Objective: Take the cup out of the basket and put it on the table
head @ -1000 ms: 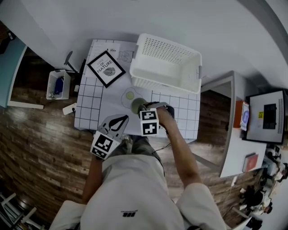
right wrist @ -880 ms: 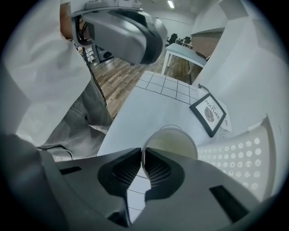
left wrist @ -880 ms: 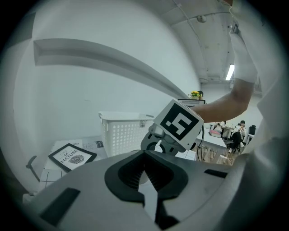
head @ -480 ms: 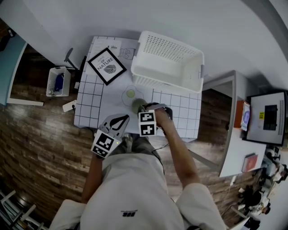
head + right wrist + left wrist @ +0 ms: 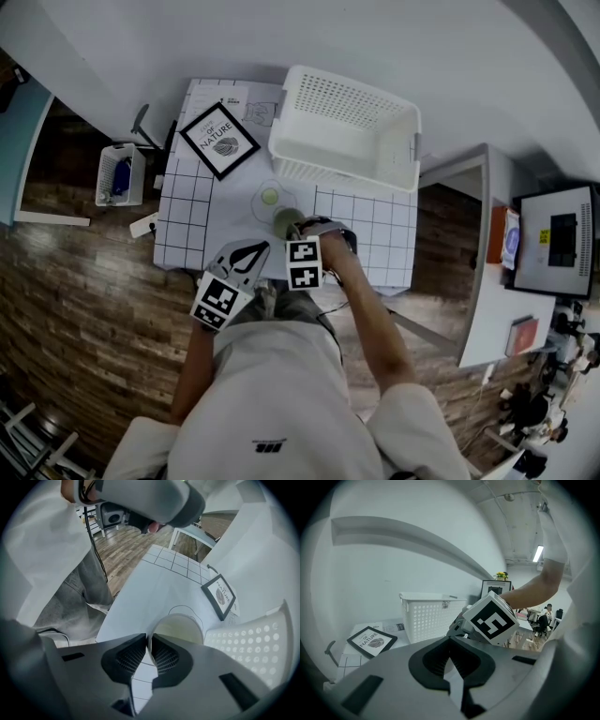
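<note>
A pale green cup (image 5: 284, 220) is upright over the white gridded table (image 5: 192, 225), just in front of the white basket (image 5: 347, 131). My right gripper (image 5: 292, 228) points steeply down and is shut on the cup's near rim. In the right gripper view the cup (image 5: 183, 627) has its wall pinched between the pads (image 5: 132, 656). Whether its base touches the table I cannot tell. My left gripper (image 5: 246, 255) hovers at the table's front edge, left of the right one, shut with nothing in it. The left gripper view shows the basket (image 5: 426, 616) and the right gripper's marker cube (image 5: 491, 620).
A framed picture (image 5: 220, 141) lies at the table's back left, also in the right gripper view (image 5: 219, 595). A small green disc (image 5: 270, 197) sits inside a drawn circle behind the cup. A small bin (image 5: 120, 175) stands on the floor at left, a side desk (image 5: 487, 281) at right.
My right gripper has sunk a little toward the table with the cup in it. The left gripper has stayed where it was.
</note>
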